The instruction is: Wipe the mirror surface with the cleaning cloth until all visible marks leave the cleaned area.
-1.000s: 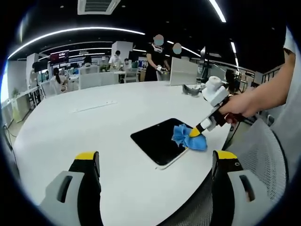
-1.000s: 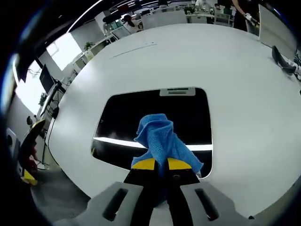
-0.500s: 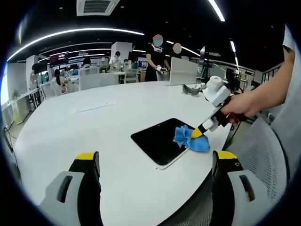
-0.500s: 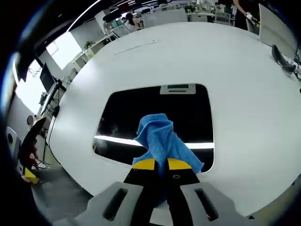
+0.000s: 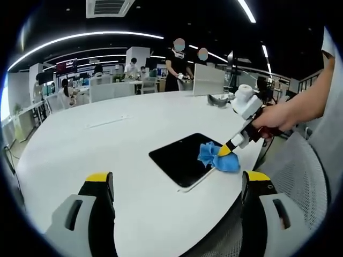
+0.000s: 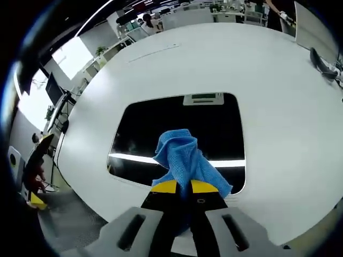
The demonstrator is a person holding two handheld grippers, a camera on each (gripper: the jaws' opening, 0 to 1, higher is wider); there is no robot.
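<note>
The jaws of the right gripper point(image 6: 183, 186) are pinching a bunched blue cleaning cloth point(image 6: 185, 160), which rests on the near edge of the mirror point(image 6: 177, 134). The jaws of the left gripper point(image 5: 177, 179) stand spread wide with nothing between them, hovering over the near part of the table point(image 5: 96, 144), well apart from the mirror point(image 5: 179, 158).

In the left gripper view the right gripper point(image 5: 228, 149) comes in from the right, held by a person's hand point(image 5: 270, 120), its yellow tips pressing the cloth point(image 5: 217, 158) onto the mirror's right corner.

The mirror lies flat, dark and glossy, close to the table's near rim. It looks unanchored, so a hard stroke toward that rim could slide it off, since the left gripper is not bracing it. The cloth is gripped by a small fold only, so dragging may pull it free. I cannot tell whether any marks remain on the glass.

The table is broad, white and smooth. Beyond it is an open office with ceiling light strips, desks, monitors and several people standing far off.
</note>
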